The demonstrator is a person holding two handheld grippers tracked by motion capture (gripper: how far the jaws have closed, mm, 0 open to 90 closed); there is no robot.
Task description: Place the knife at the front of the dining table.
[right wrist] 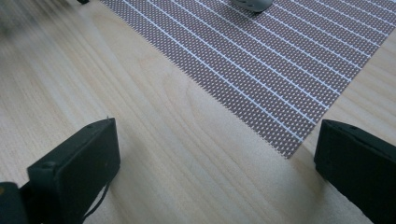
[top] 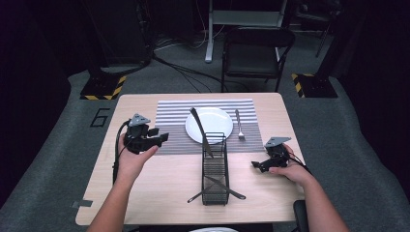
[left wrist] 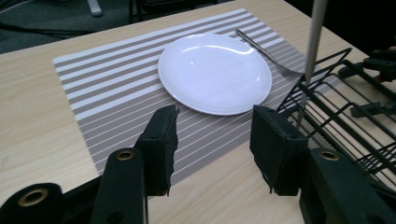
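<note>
On the light wooden bench (top: 159, 193), a round white plate (top: 209, 124) sits mid-placemat, toward the far edge, on the grey striped placemat (top: 174, 116). A black wire basket (top: 214, 169) stands by the near edge. The left gripper (top: 162, 137) and the right gripper (top: 256, 166) hover wide, holding nothing

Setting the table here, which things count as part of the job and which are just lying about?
Likely job, judging by the layout:
striped placemat
white plate
fork
knife leaning in the wire caddy
utensils lying through the caddy's near end

Just around:
folding chair
floor cables
</note>
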